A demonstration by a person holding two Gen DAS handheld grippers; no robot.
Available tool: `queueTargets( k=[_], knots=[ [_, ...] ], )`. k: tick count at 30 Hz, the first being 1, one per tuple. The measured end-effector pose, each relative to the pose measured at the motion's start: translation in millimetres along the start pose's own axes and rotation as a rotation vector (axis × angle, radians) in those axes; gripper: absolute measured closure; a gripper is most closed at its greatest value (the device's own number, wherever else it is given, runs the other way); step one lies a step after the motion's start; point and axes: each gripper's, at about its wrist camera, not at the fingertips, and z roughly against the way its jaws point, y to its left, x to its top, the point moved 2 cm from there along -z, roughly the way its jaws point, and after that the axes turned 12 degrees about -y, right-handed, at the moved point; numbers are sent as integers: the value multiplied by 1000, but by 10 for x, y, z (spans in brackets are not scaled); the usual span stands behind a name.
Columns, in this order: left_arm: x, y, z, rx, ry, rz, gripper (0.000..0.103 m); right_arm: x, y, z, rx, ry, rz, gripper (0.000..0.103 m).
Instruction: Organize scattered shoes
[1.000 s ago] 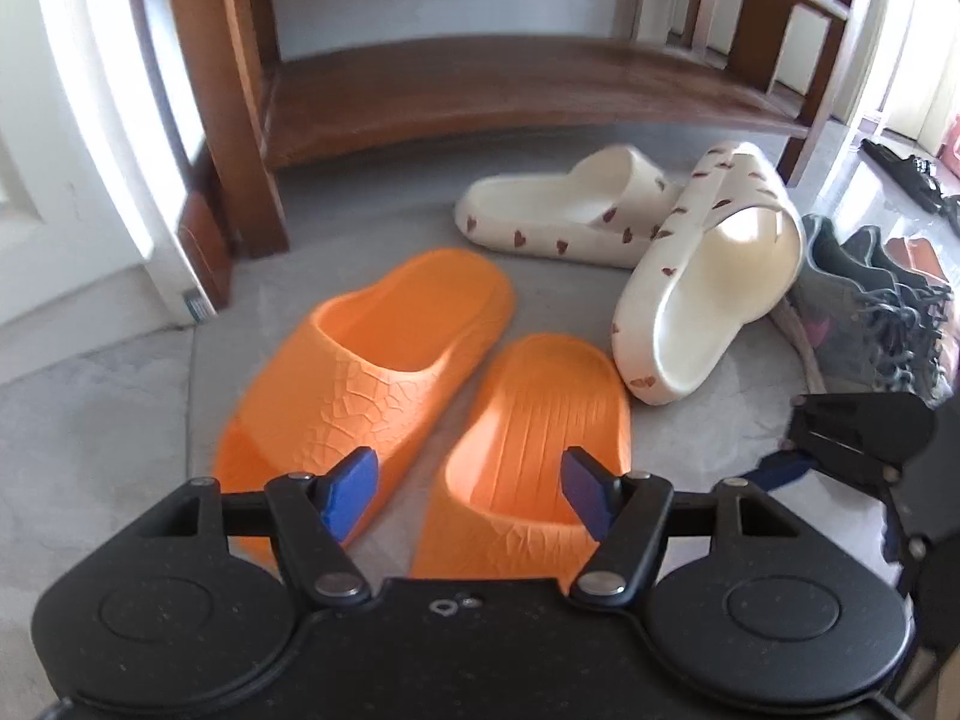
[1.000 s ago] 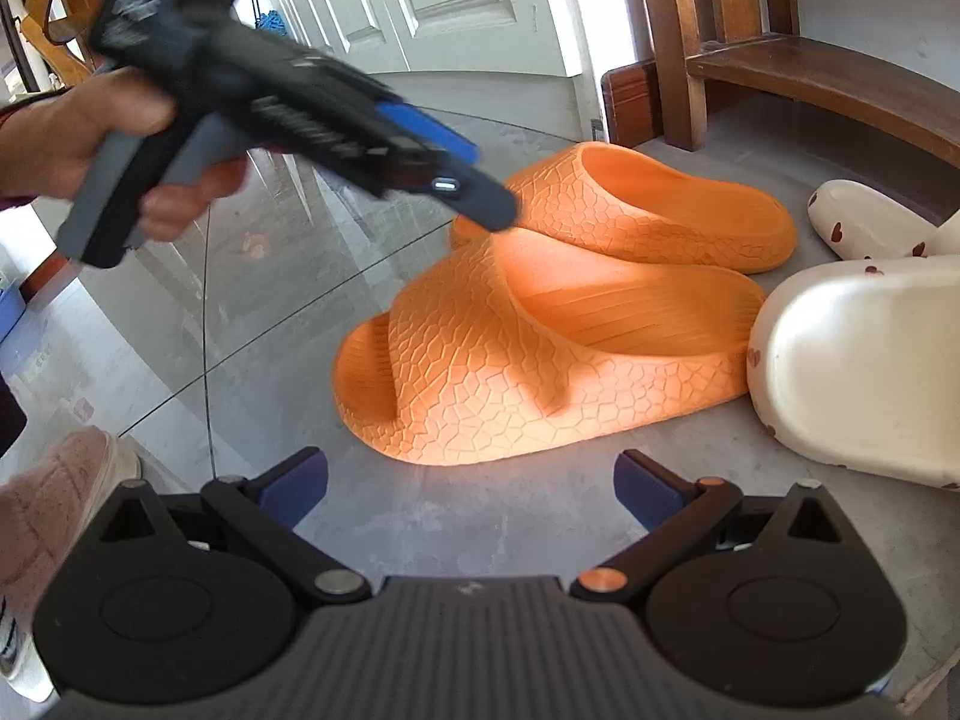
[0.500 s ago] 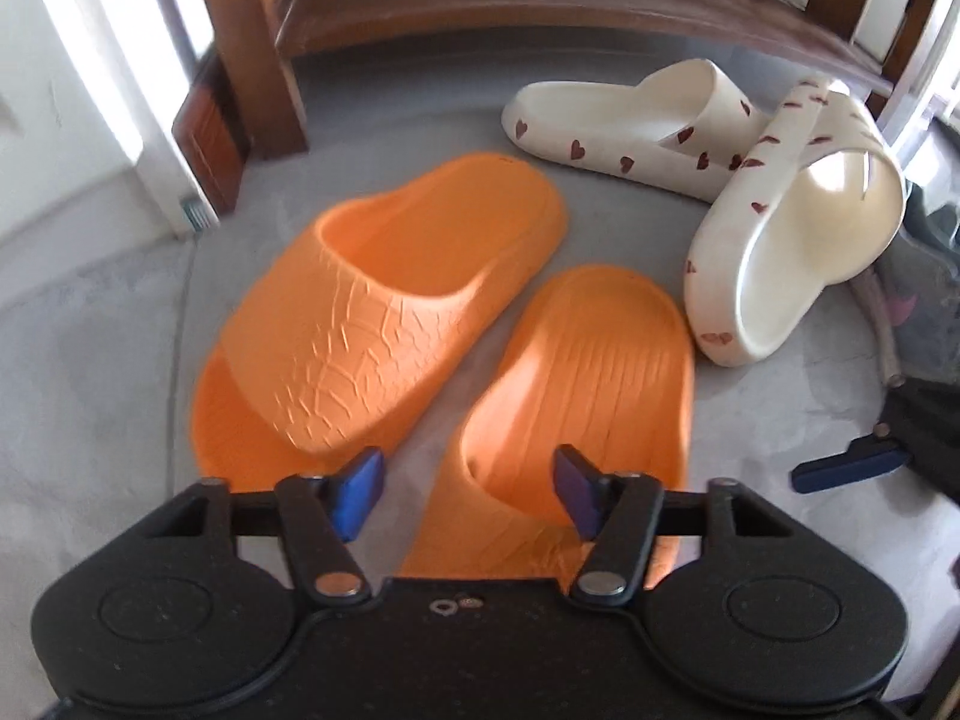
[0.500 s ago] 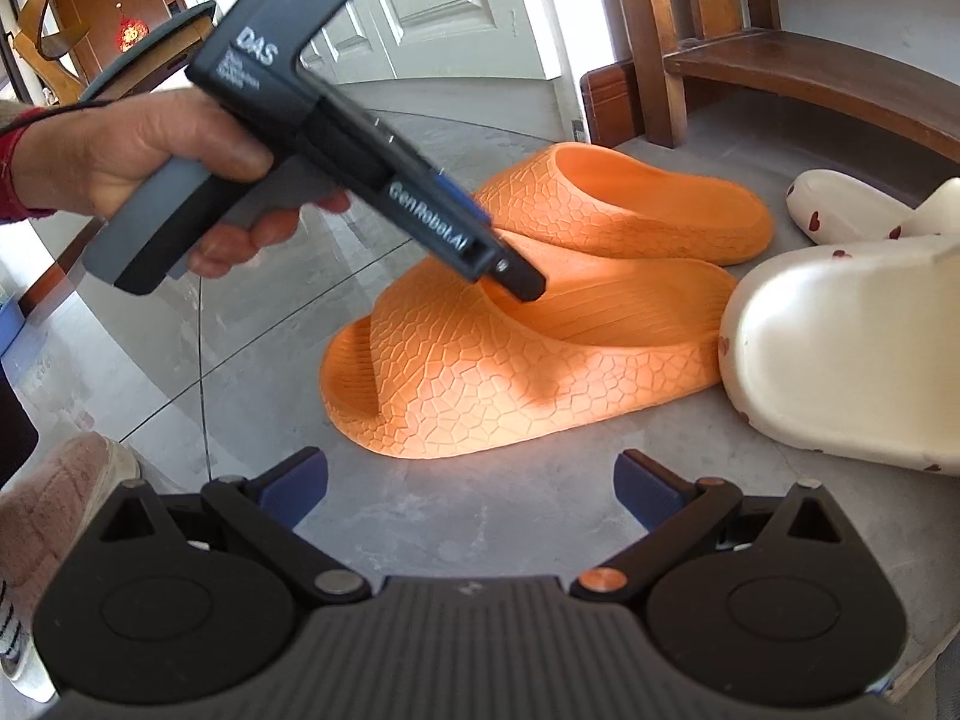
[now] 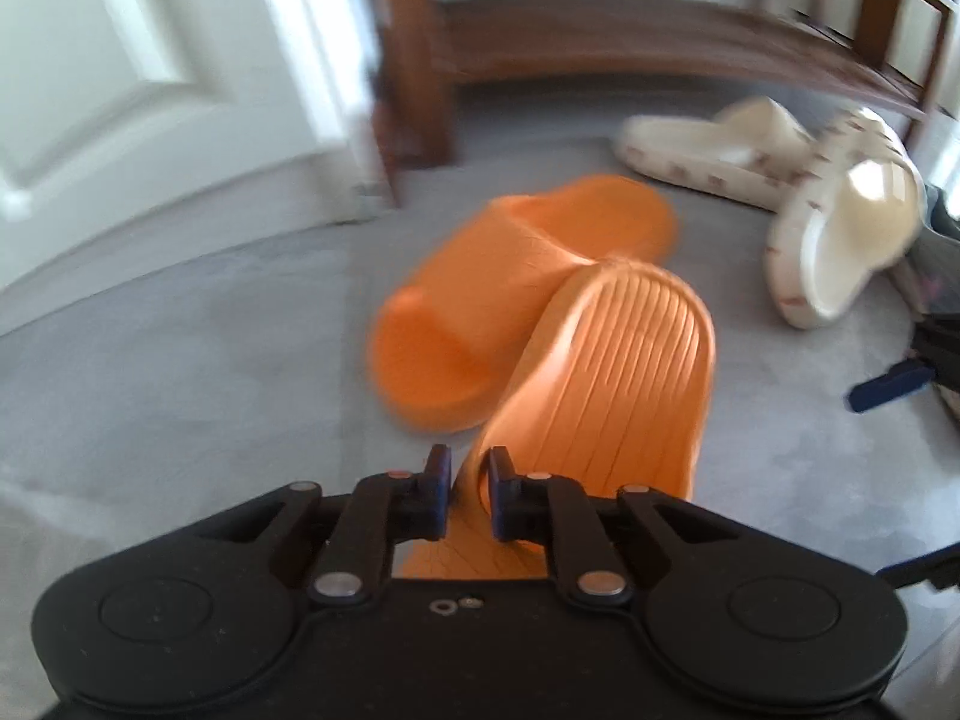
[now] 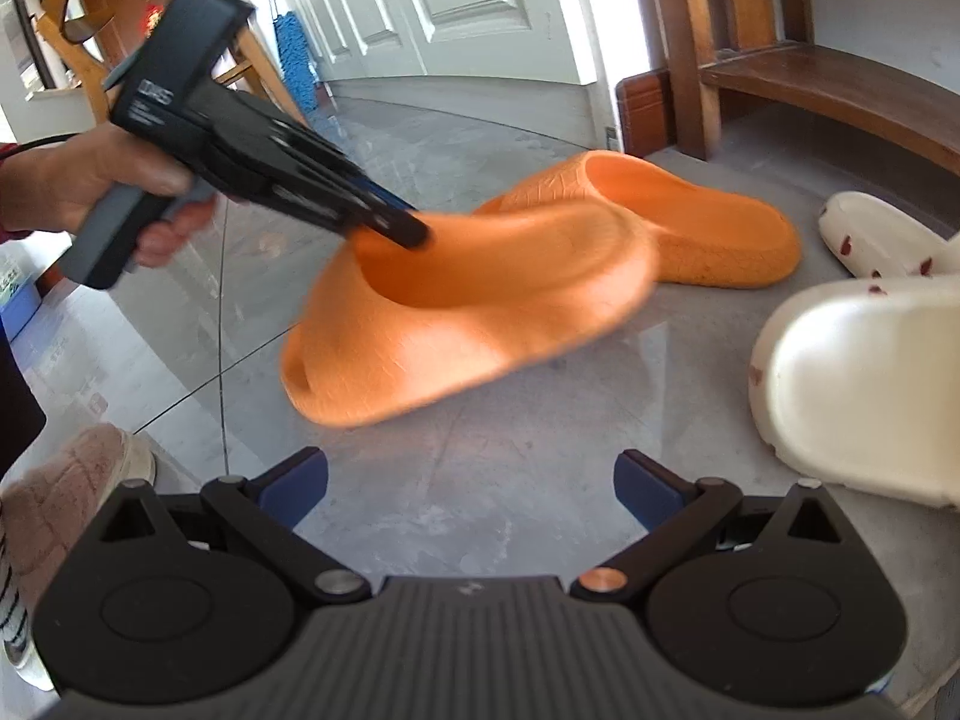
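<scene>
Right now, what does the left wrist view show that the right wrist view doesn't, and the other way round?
Only the left wrist view shows the left hand-held gripper pinching the rim of the near orange slipper, and the ribbed footbed of that slipper.

Only the right wrist view shows the hand holding that tool, the open right hand-held gripper with nothing between its fingers, and a fuzzy pink slipper.

Both show the second orange slipper, the cream heart-print slippers and the wooden bench.

Bright daylight, motion blur, fisheye edge warp.
</scene>
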Motion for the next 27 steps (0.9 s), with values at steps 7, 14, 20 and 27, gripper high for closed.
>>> queueTargets(
  k=[7, 14, 20, 27],
  knots=[
    [-225, 778, 305, 218, 38, 137, 93, 78, 91, -111, 62, 51, 56, 0],
    [-468, 1415, 243, 408, 102, 279, 86, 213, 174, -181, 104, 84, 155, 0],
    [-169, 1104, 118, 326, 47, 244, 81, 266, 223, -201, 113, 90, 192, 0],
    [247, 609, -50, 190, -25, 173, 74, 376, 252, -189, 129, 95, 254, 0]
  ],
)
